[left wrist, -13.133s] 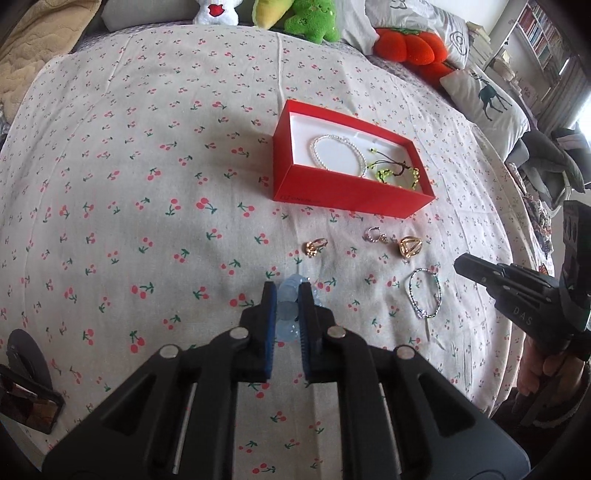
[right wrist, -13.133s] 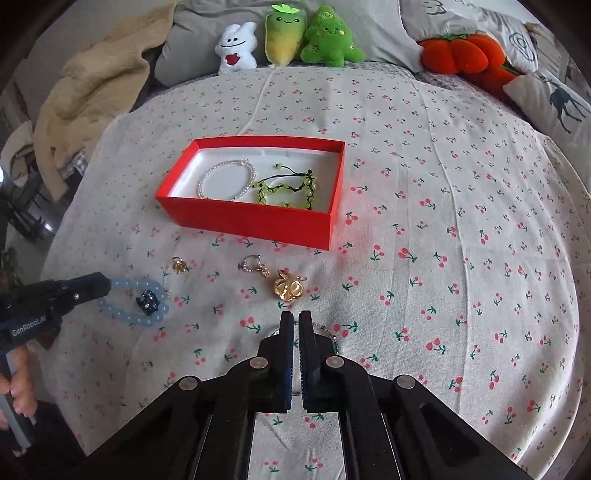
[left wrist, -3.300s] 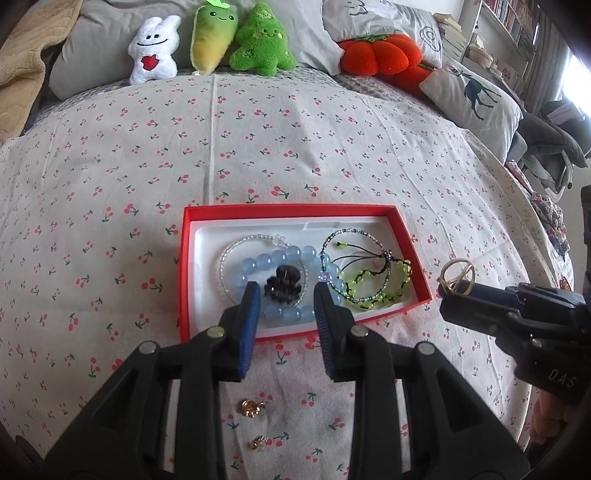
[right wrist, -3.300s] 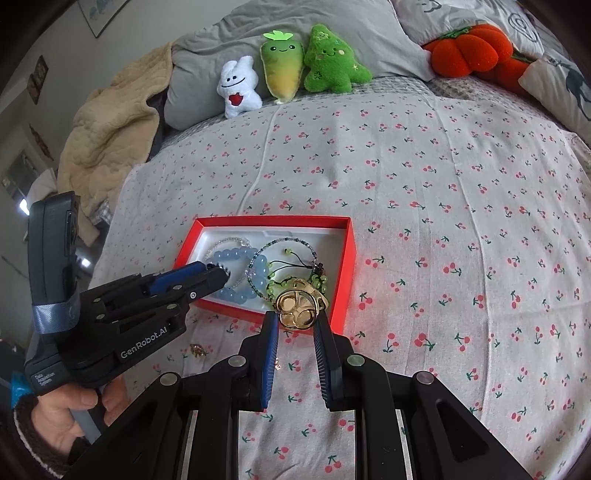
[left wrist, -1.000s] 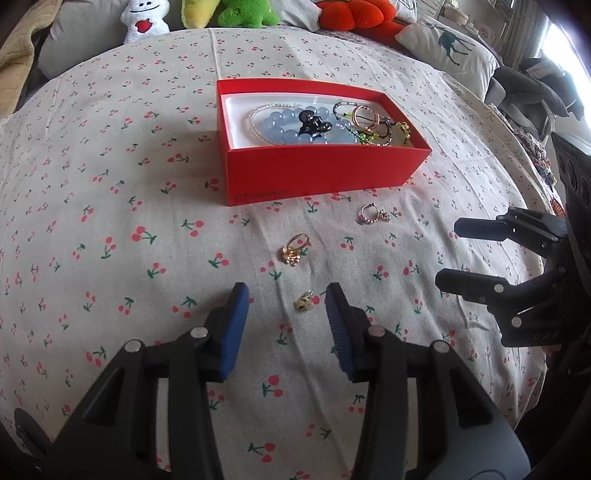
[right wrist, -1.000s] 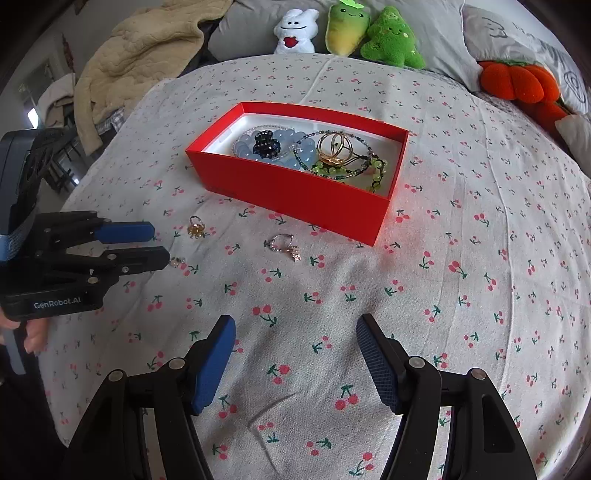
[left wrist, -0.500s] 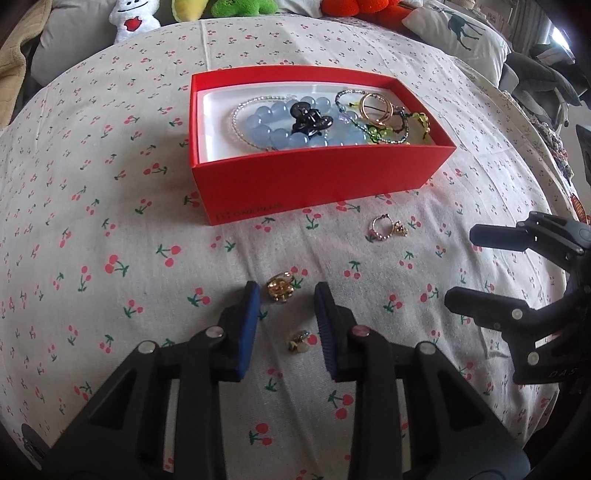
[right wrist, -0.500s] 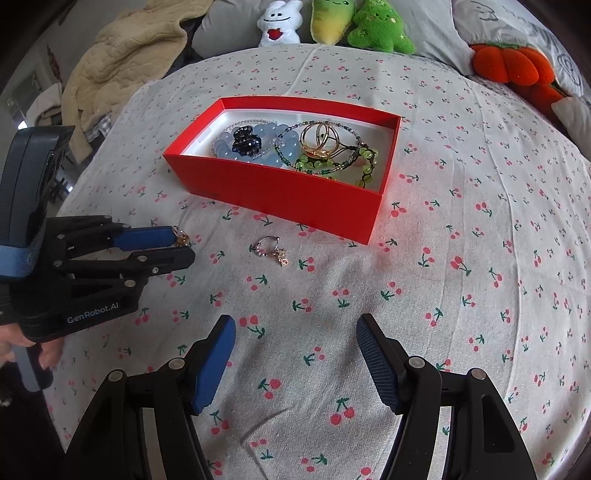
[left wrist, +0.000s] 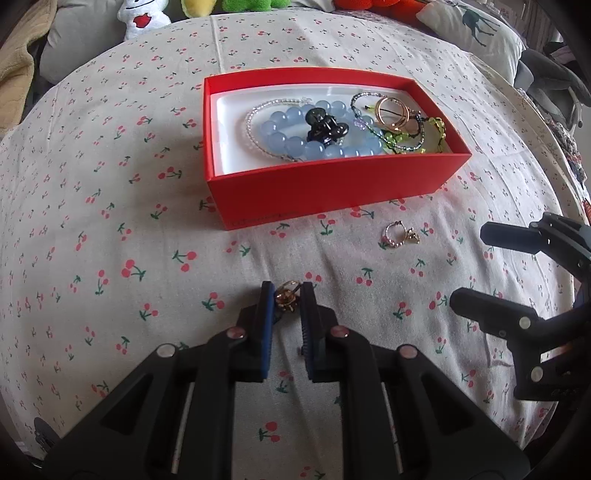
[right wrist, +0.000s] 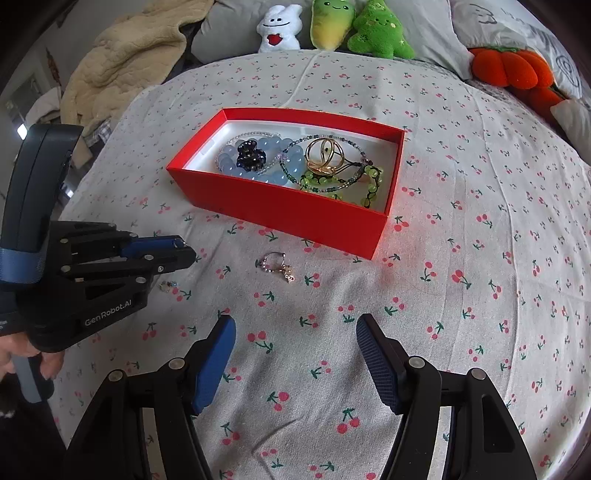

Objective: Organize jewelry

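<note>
L gripper (left wrist: 287, 295) low over the sheet (left wrist: 110, 258), jaws closing w/ a gold ring (left wrist: 286, 296) between the pads at the tips; pads look to touch it on both sides. R gripper (right wrist: 295, 328) apart, nothing between, held above sheet. Red box (left wrist: 332, 188) holds blue beads (left wrist: 291, 133), black clip (left wrist: 325, 127), gold hoops (left wrist: 391, 112), green bracelet (left wrist: 417, 138). Hoop earring (left wrist: 399, 234) on sheet near box front; small stud (right wrist: 167, 285) just beside L gripper.

Orange plush (left wrist: 373, 5) cut off above
</note>
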`<act>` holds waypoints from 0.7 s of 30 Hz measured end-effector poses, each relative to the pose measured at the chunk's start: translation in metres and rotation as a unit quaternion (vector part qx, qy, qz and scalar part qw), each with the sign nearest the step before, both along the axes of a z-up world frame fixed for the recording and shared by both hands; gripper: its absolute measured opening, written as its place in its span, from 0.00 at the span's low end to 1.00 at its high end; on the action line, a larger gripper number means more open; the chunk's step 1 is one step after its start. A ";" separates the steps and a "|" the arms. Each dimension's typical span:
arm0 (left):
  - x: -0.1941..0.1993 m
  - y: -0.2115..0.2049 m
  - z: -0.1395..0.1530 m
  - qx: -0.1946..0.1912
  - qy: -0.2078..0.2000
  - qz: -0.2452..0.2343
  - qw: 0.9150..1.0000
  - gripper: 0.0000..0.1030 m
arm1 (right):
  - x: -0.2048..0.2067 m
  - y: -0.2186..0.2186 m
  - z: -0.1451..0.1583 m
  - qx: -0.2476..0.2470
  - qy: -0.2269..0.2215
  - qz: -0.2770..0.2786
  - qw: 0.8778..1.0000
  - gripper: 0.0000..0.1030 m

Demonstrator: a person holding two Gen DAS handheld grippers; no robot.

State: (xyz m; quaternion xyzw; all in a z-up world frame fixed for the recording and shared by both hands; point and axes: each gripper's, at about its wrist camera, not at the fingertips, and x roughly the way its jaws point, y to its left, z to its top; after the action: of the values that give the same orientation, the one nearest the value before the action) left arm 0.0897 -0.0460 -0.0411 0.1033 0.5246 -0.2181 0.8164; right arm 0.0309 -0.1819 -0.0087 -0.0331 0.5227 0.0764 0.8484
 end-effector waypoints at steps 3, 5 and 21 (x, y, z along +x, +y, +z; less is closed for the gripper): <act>0.001 0.009 0.003 -0.001 0.006 0.012 1.000 0.15 | 0.004 0.004 0.001 -0.003 -0.005 0.004 1.000 0.67; 0.000 0.015 0.005 -0.007 0.010 0.017 1.000 0.15 | 0.008 0.007 -0.001 -0.006 -0.006 0.011 1.000 0.67; -0.010 0.039 0.007 -0.024 0.040 0.028 0.998 0.15 | 0.039 0.031 -0.028 -0.039 0.002 0.063 0.997 0.31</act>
State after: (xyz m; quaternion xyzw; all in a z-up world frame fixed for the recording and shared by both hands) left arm 0.0796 -0.0072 -0.0342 0.0597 0.5543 -0.2119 0.8026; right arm 0.0697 -0.1513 -0.0366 -0.0990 0.5237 0.1098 0.8390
